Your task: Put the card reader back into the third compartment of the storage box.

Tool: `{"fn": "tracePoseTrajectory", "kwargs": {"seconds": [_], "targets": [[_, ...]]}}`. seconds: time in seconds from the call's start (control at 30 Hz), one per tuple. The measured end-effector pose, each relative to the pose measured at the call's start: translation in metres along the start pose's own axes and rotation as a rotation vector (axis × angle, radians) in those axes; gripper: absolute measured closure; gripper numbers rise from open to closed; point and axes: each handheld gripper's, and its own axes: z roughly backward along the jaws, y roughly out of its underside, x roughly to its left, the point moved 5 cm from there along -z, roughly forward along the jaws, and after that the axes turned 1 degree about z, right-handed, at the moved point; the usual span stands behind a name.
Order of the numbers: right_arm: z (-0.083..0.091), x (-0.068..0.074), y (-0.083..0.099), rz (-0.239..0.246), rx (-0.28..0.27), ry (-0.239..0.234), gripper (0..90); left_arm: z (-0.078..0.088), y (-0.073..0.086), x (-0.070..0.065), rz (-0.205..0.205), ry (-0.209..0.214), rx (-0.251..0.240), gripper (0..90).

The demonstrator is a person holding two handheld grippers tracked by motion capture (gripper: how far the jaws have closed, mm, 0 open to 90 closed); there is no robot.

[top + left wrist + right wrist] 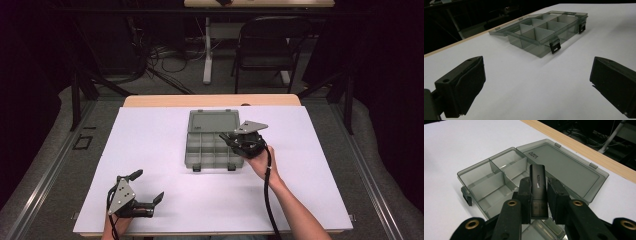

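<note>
We are seeing the right gripper [537, 195] clamping a matte black USB stick [538, 187] above the smoky translucent box [499, 180], its hinged lid [564, 167] lying flat; print illegible. The left gripper [536, 82] is gaping over white table [524, 82].

Translucent smoky plastic organiser box [499, 182], matt white tabletop [150, 150]

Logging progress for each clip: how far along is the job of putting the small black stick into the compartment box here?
Done: the smoky translucent plastic compartment box lies open, lid flat, and the small black USB-style stick is picked up.

In hand: the right gripper is shut on the stick above the box.

Left: releasing it into a compartment; those in view look empty. The left gripper is open over the white tabletop.
</note>
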Motion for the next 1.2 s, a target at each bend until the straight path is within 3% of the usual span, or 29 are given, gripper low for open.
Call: {"fn": "tracePoseTrajectory", "kwargs": {"seconds": [0.2, 0.93, 1.2], "targets": [[-0.003, 0.000, -0.004, -0.004, 0.001, 0.001, 74.0, 0.000, 0.000, -0.001, -0.004, 0.001, 0.000, 0.3], [-0.025, -0.006, -0.007, -0.094, 0.015, 0.012, 73.9, 0.000, 0.000, -0.001, -0.008, 0.006, 0.006, 0.3], [-0.033, -0.011, -0.006, -0.155, 0.024, 0.039, 73.9, 0.000, 0.000, -0.001, -0.007, 0.005, 0.007, 0.4]]}}
